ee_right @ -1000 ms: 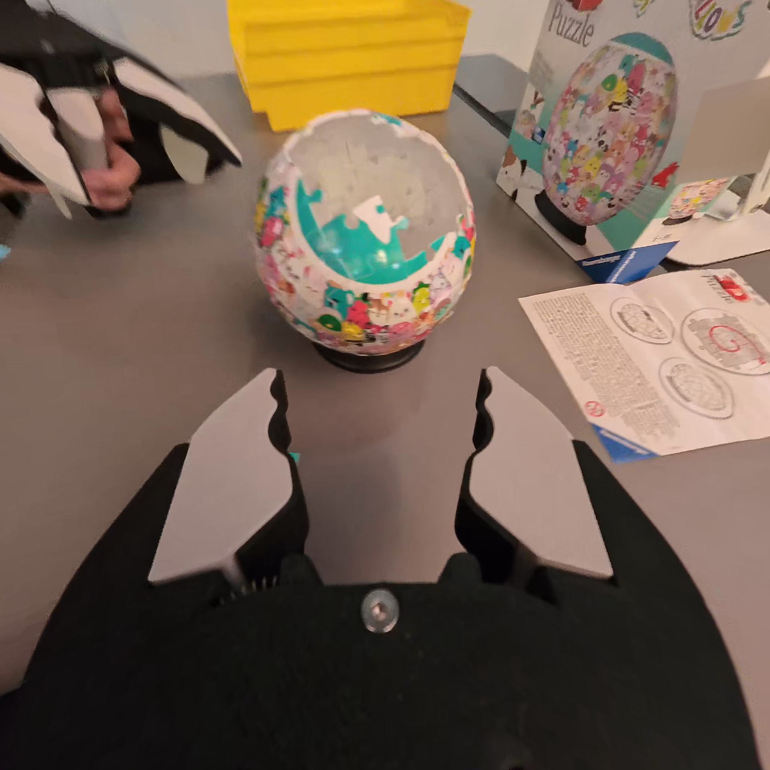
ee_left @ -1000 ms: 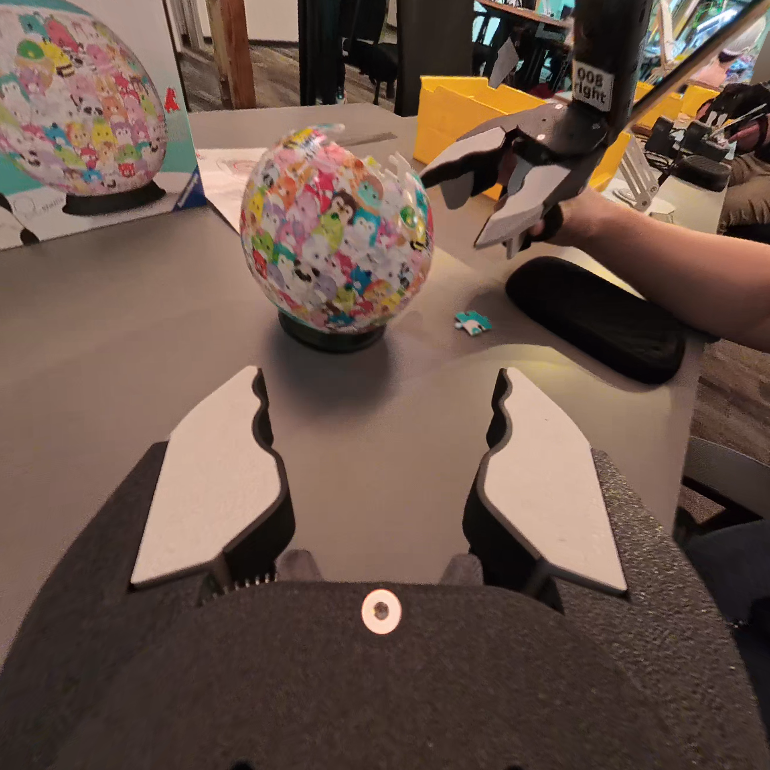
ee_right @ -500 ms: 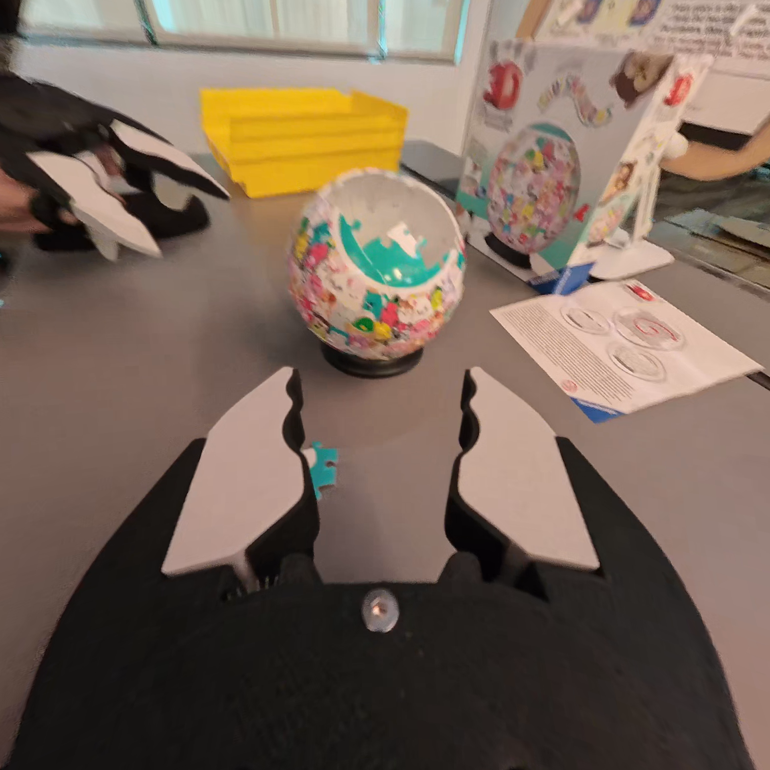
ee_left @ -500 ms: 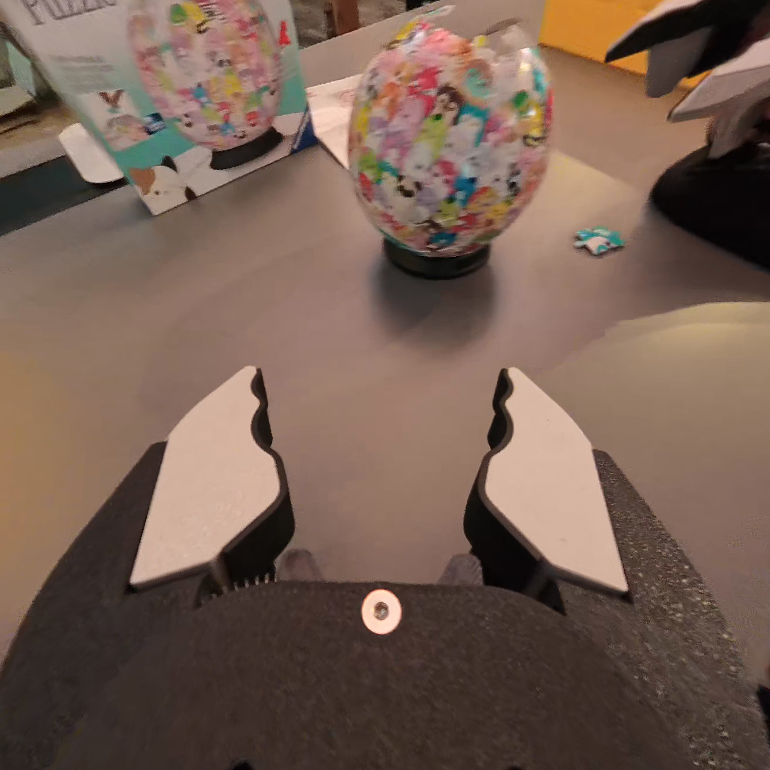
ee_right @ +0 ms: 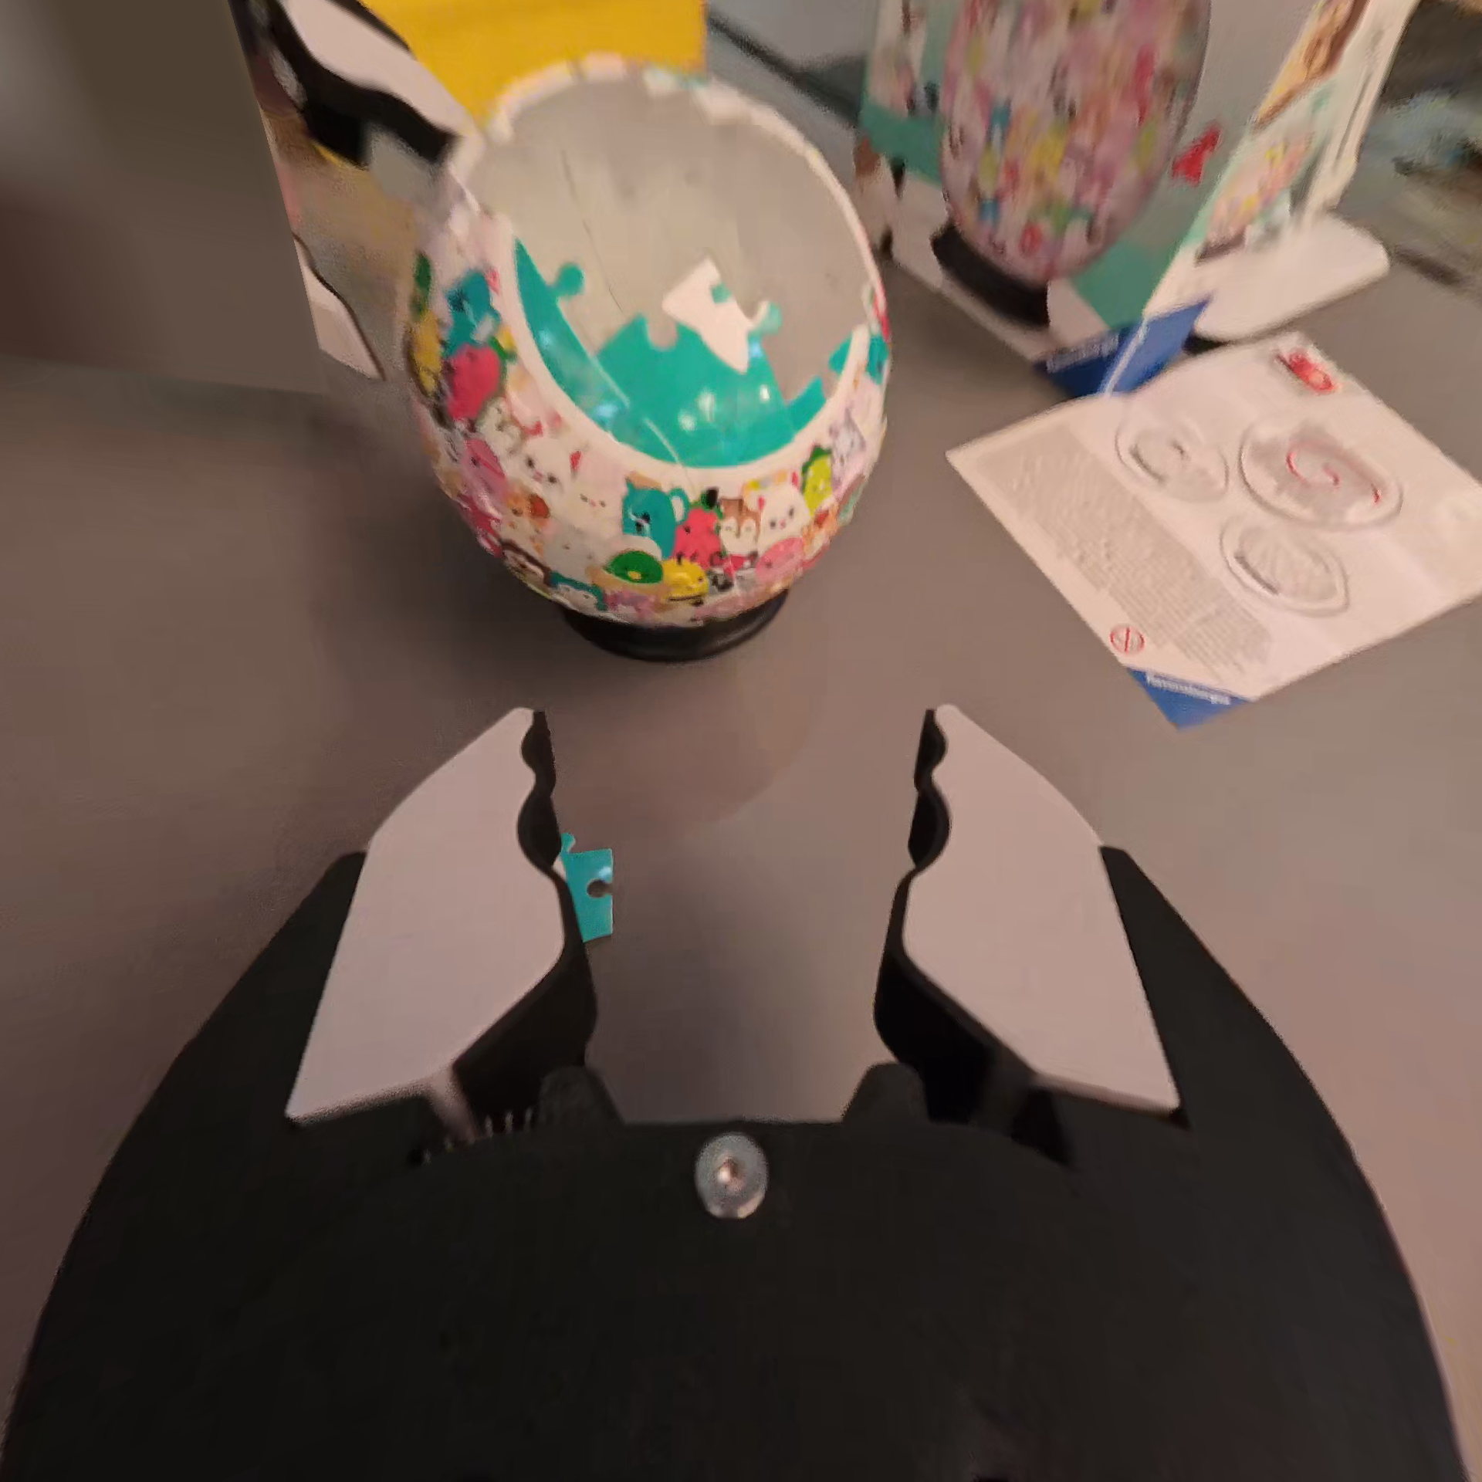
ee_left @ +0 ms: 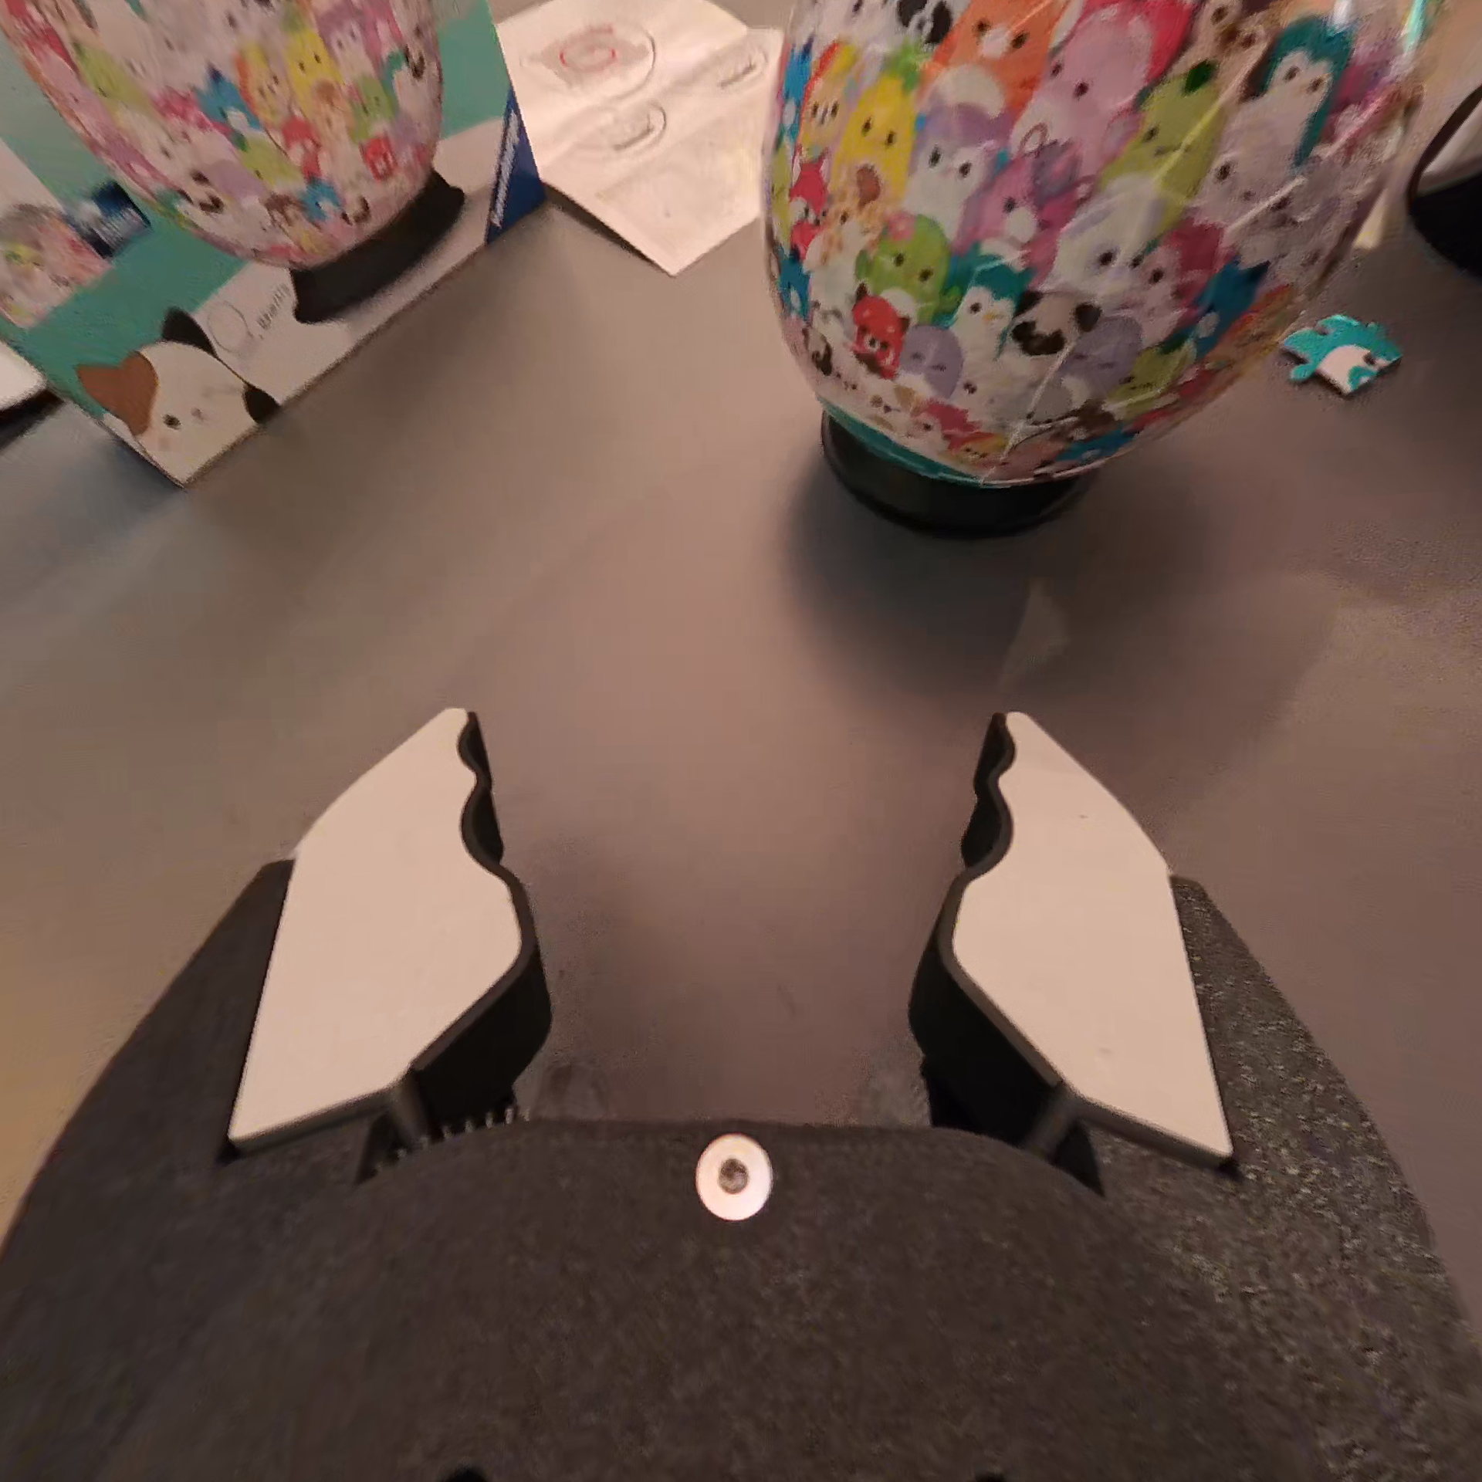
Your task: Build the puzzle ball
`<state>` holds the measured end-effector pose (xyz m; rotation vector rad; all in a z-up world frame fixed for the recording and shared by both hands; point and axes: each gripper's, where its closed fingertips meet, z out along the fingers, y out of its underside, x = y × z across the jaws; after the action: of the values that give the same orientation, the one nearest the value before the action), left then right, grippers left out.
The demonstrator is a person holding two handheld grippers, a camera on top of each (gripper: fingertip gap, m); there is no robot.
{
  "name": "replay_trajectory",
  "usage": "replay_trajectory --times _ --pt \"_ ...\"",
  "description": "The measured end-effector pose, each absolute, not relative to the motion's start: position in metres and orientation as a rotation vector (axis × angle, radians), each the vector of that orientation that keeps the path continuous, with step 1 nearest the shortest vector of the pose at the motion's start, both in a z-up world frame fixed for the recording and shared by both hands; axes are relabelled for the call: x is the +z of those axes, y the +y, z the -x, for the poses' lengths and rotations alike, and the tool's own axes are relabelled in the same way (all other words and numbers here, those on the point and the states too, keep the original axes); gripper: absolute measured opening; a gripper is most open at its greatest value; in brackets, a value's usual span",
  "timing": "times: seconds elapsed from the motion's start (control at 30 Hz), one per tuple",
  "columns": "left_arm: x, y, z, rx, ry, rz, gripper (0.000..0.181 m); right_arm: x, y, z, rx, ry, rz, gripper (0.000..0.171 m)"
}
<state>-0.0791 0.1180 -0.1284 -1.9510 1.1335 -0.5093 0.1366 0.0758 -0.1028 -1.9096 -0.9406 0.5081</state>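
The puzzle ball (ee_right: 641, 385) sits upright on its black ring stand (ee_right: 674, 633) on the grey table (ee_left: 561, 601), probably so the open gap at its top can take more pieces. Just in front of the ball, the right gripper (ee_right: 730, 802) is spread wide and empty over a loose teal piece (ee_right: 589, 890) beside its left finger. The left gripper (ee_left: 734, 802), also wide open and empty, hovers near the ball's closed side. Beside the ball stand the puzzle box (ee_left: 240, 200) and a leaflet (ee_right: 1251, 521), both printed with a maker's logo and text.
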Motion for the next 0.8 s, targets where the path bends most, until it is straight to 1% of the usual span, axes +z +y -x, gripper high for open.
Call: replay_trajectory --times 0.07,0.13,0.17,0.23,0.3,0.4,0.57,0.8 --pt "-0.138 0.121 0.077 -0.553 1.108 2.013 0.112 -0.104 0.074 -0.134 0.417 -0.955 2.012 0.087" --pt "-0.145 0.125 0.077 -0.571 1.092 2.059 0.113 -0.094 0.072 -0.13 0.346 -0.976 2.106 0.086" --pt "-0.147 0.127 0.077 -0.575 1.093 2.071 0.111 -0.089 0.071 -0.129 0.324 -0.995 2.162 0.086" --pt "-0.148 0.132 0.077 -0.557 1.097 2.07 0.112 -0.08 0.069 -0.129 0.269 -1.04 2.278 0.087" --pt "-0.146 0.138 0.078 -0.539 1.091 2.055 0.109 -0.067 0.072 -0.125 0.251 -1.059 2.321 0.088" --pt "-0.141 0.151 0.076 -0.601 1.064 2.043 0.112 -0.057 0.076 -0.119 0.28 -1.037 2.376 0.088" --pt "-0.127 0.174 0.07 -0.777 1.073 1.972 0.108 -0.061 0.087 -0.119 0.348 -0.96 2.403 0.088" --pt "-0.138 0.202 0.083 -0.692 1.245 1.948 0.107 -0.07 0.091 -0.109 0.494 -0.929 2.444 0.088"
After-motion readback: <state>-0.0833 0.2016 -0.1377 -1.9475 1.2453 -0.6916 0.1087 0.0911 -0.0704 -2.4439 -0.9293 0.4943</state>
